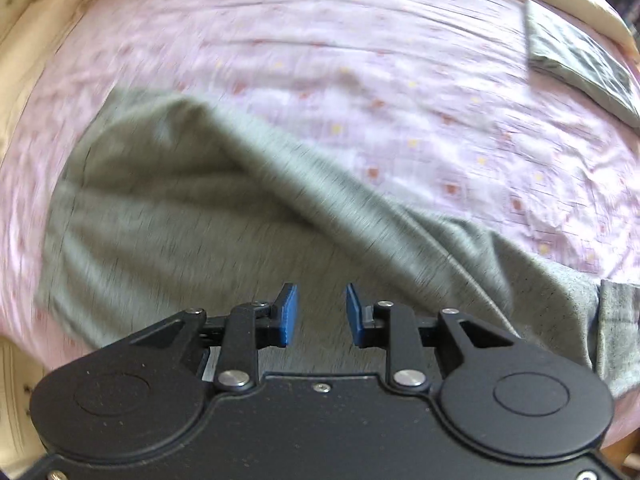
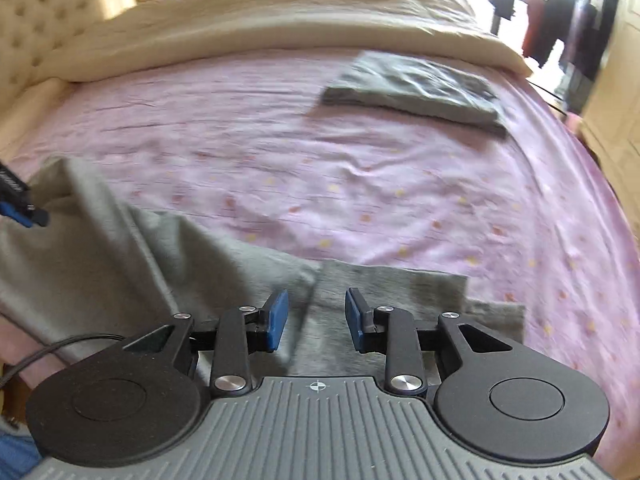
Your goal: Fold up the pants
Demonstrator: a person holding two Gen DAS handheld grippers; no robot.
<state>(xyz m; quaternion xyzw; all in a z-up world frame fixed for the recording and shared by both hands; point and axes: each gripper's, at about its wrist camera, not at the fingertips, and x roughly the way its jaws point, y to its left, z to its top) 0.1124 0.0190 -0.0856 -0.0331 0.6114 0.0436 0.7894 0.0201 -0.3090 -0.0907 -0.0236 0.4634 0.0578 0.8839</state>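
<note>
Across the left part of the bed, grey pants [image 1: 168, 208] lie spread on the pink patterned sheet [image 1: 360, 60], their cloth rumpled into a long diagonal ridge that runs down toward the right. Over them hang the left tongs [image 1: 322, 314], pointing steeply down, their blue pads [image 1: 289, 314] parted with a gap between and nothing caught there; only grey cloth shows below the gap. Whether the pads touch the fabric cannot be told through the blur. From the right wrist view, the left tongs show as a dark tip with a blue pad at the far left edge, above the pants [image 2: 100, 248]. Further right, the right tongs [image 2: 316, 318] hover over a flatter, folded-over section of the pants near the bed's front edge, their blue pads likewise apart and empty. Well beyond, toward the far right of the sheet [image 2: 400, 184], a second grey garment [image 2: 416, 88] lies folded flat, just before a cream blanket [image 2: 280, 24].
</note>
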